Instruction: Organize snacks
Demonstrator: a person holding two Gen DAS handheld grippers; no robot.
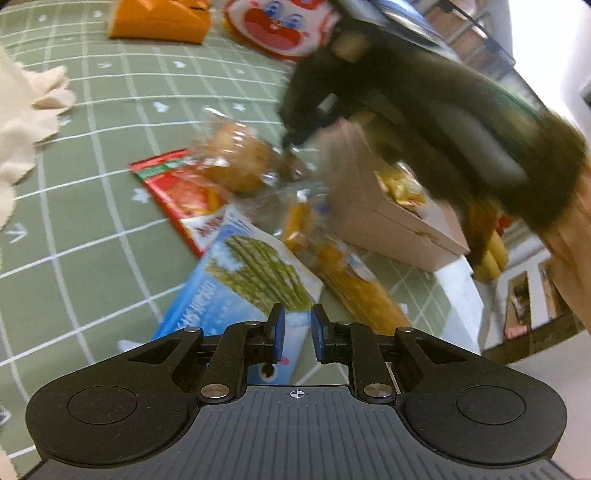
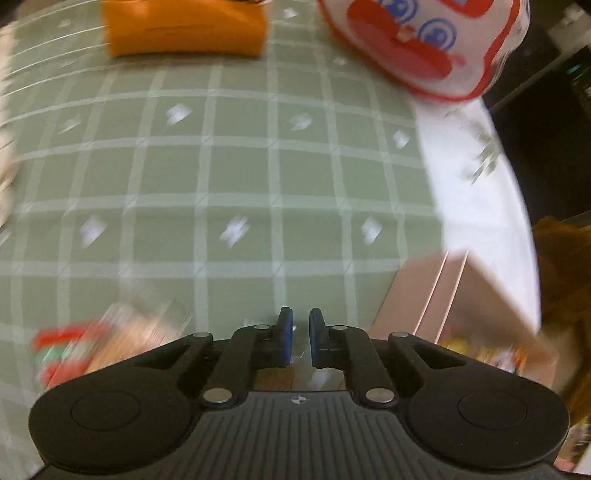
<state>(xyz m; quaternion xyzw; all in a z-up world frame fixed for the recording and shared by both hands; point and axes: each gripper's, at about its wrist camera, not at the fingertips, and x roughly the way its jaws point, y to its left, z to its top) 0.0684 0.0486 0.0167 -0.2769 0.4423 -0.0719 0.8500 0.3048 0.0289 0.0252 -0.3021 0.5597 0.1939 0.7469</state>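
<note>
Snacks lie on a green checked cloth [image 1: 92, 184]: a clear bag of round bread [image 1: 240, 162], a red packet [image 1: 181, 195], a blue packet with green sticks [image 1: 236, 284] and an orange stick packet [image 1: 354, 280]. A pink cardboard box [image 1: 391, 221] holds yellow snacks. My left gripper [image 1: 297, 321] hovers over the blue packet, jaws nearly closed and empty. My right gripper [image 1: 295, 138] appears blurred in the left wrist view, pinching the clear bread bag's edge. In the right wrist view the right gripper [image 2: 300, 325] has its jaws close together with clear plastic between them; the box [image 2: 450, 295] is at its right.
An orange pouch [image 1: 159, 18] and a white and red cartoon-face bag [image 1: 277, 29] lie at the far side of the cloth. A cream cloth [image 1: 22, 122] lies at the left. The table edge and white border [image 2: 476, 177] run along the right.
</note>
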